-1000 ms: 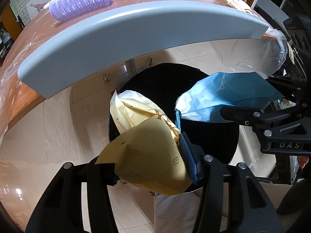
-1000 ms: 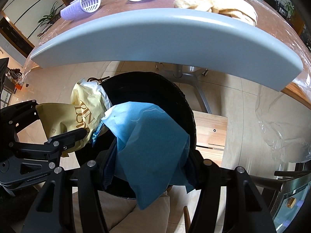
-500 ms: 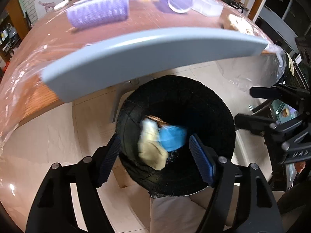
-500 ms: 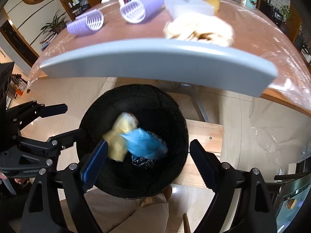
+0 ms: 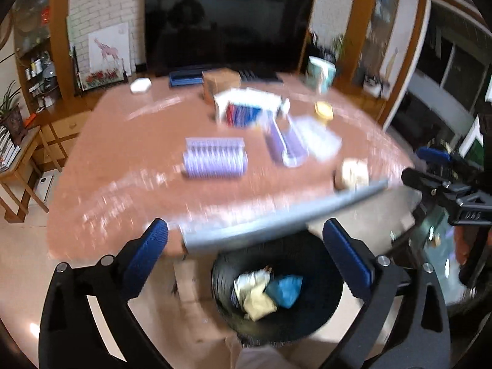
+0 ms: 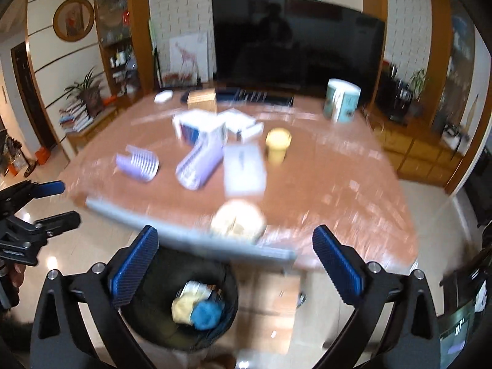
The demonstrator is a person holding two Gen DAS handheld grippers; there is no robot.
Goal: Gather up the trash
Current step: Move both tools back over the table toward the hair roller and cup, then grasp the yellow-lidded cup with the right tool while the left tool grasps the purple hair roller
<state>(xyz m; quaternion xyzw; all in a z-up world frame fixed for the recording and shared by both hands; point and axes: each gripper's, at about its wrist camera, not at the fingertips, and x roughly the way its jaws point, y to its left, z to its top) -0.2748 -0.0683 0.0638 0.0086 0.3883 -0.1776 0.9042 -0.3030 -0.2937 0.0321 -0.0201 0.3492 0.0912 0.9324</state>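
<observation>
Cluttered brown table (image 5: 129, 166) before dark television (image 5: 227, 27)

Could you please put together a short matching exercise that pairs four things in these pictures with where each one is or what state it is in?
Things:
1. crumpled blue wrapper
2. ribbed purple plastic roller
3. left claw
4. crumpled cream-coloured paper ball

Places or states:
A. on the brown tabletop, at its near edge
B. wide open, nothing between its pads
C. lying in the round black bin
D. on the tabletop, well back from the edge

Pairs: 1-C, 2-D, 3-B, 4-A
</observation>
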